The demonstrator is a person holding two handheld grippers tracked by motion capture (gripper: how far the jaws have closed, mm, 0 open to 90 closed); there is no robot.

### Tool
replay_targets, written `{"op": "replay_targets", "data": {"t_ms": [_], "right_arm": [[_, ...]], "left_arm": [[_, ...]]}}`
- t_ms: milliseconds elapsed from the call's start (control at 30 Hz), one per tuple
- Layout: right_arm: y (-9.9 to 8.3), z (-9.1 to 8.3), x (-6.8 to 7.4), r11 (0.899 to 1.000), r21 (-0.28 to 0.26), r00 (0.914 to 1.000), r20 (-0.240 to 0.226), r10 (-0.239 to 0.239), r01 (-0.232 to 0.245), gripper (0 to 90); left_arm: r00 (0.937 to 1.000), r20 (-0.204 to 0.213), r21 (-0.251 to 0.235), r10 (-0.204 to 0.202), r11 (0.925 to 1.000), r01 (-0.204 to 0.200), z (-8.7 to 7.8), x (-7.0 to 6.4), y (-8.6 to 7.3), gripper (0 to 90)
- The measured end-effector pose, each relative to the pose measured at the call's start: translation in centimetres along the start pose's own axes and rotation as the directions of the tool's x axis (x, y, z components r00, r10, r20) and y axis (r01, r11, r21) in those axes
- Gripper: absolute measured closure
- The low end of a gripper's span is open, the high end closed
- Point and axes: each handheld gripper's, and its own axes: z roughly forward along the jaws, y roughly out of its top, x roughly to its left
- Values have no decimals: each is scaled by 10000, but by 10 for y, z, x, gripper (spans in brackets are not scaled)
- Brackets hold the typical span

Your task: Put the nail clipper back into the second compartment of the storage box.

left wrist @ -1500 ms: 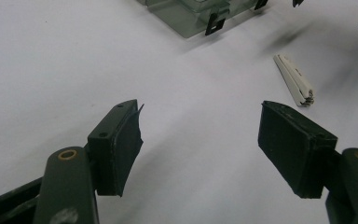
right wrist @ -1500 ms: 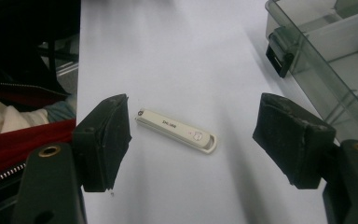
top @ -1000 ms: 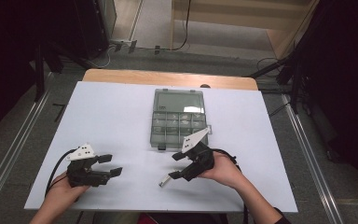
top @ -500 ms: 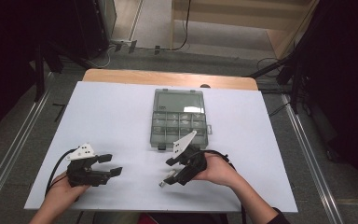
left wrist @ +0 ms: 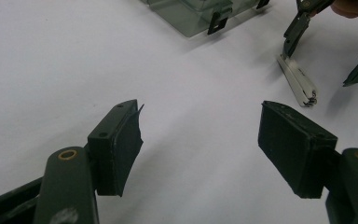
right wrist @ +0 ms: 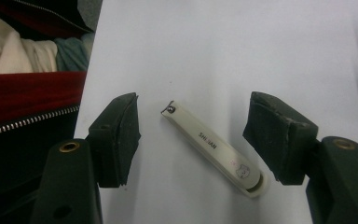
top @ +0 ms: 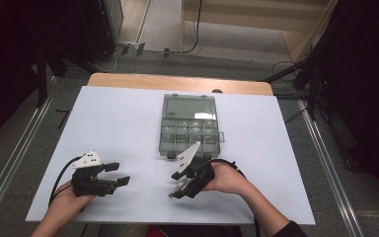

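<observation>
A white nail clipper (right wrist: 212, 147) lies flat on the white table (top: 128, 123), near its front edge. My right gripper (right wrist: 198, 133) hangs over it, open, one pad on each side and neither touching it. In the high view that right gripper (top: 177, 186) is at the front centre, held by a hand. The left gripper view has the nail clipper (left wrist: 298, 81) at its upper right. My left gripper (top: 116, 174) rests at the front left, open with nothing between its pads (left wrist: 121, 144).
A clear grey compartment box (top: 190, 126) with its lid shut sits at the table's centre, just beyond the right gripper; its latch corner (left wrist: 216, 21) faces the left gripper. The person's red and dark clothing (right wrist: 28, 93) borders the front edge.
My right gripper has moved left and toward the front edge, ending over the nail clipper. The left gripper and the box have stayed put.
</observation>
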Motion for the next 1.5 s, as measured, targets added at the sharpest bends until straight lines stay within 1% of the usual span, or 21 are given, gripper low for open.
{"op": "replay_targets", "data": {"t_ms": [33, 67, 167, 267, 367, 500, 533, 567, 600, 767, 833, 867, 900, 933, 967, 1100, 1233, 1300, 1367, 1400, 1500], "right_arm": [[0, 1, 0, 10000, -3, 10000, 33, -45, 45, 366], [0, 3, 0, 9996, 21, 9996, 16, -287, 287, 369], [-1, 4, 0, 9992, 75, 9992, 62, -384, 384, 374], [-1, 7, -1, 9987, 86, 9987, 13, -500, 500, 382], [0, 10, -2, 9974, 184, 9975, 55, -702, 701, 388], [1, 13, -1, 9966, 281, 9970, -2, -776, 776, 398], [2, 15, -1, 9956, 324, 9961, 34, -886, 884, 404], [2, 15, -1, 9956, 324, 9961, 34, -886, 884, 404], [2, 16, 0, 9944, 434, 9953, 33, -969, 967, 409], [1, 17, 1, 9924, 461, 9933, 141, -1149, 1141, 425], [1, 17, 2, 9907, 485, 9913, 263, -1289, 1275, 434], [1, 17, 2, 9883, 504, 9890, 264, -1453, 1439, 440], [1, 17, 2, 9883, 504, 9890, 264, -1453, 1439, 440], [1, 17, 3, 9869, 549, 9872, 411, -1540, 1517, 452], [1, 17, 4, 9848, 585, 9854, 374, -1658, 1635, 456], [0, 18, 7, 9787, 699, 9782, 649, -1975, 1930, 478], [0, 18, 7, 9777, 672, 9771, 631, -2033, 1991, 494], [0, 18, 8, 9757, 617, 9752, 569, -2138, 2103, 523], [-1, 18, 8, 9751, 608, 9748, 548, -2164, 2130, 533], [-1, 17, 7, 9738, 575, 9737, 467, -2229, 2202, 555], [-2, 17, 7, 9735, 527, 9738, 357, -2247, 2227, 585]], "left_arm": [[10000, 10, -15, -3, 10000, 4, 0, 0, 0, 295], [10000, 5, -18, -4, 10000, 4, 0, 0, 0, 295], [10000, 16, -10, 12, 10000, -12, 0, 1, 1, 295], [10000, 18, -4, 11, 10000, -11, 1, 1, 1, 295], [10000, 6, -18, 14, 10000, -14, 1, 1, 1, 295], [10000, 10, 0, 23, 10000, -23, 1, 1, 1, 295], [10000, 36, -27, 18, 10000, -18, 2, 1, 2, 295], [10000, 36, -27, 18, 10000, -18, 2, 1, 2, 295], [10000, 41, -15, 28, 10000, -28, 2, 1, 2, 295], [10000, 38, -10, 38, 10000, -38, 2, 1, 2, 295], [10000, 43, -10, 28, 10000, -28, 2, 2, 2, 295], [10000, 33, -2, 30, 10000, -30, 2, 2, 2, 295], [10000, 33, -2, 30, 10000, -30, 2, 2, 2, 295], [10000, 45, -3, 34, 10000, -34, 2, 2, 2, 295], [10000, 47, -1, 47, 10000, -47, 2, 2, 2, 295], [10000, 45, 27, 47, 10000, -47, 3, 1, 2, 295], [10000, 41, 46, 61, 10000, -61, 3, 1, 2, 295], [10000, 40, 31, 48, 10000, -48, 3, 2, 3, 295], [10000, 39, 24, 37, 10000, -37, 3, 2, 3, 295], [10000, 41, 21, 37, 10000, -37, 3, 2, 3, 295], [10000, 42, 40, 56, 10000, -57, 3, 2, 2, 295]]}}
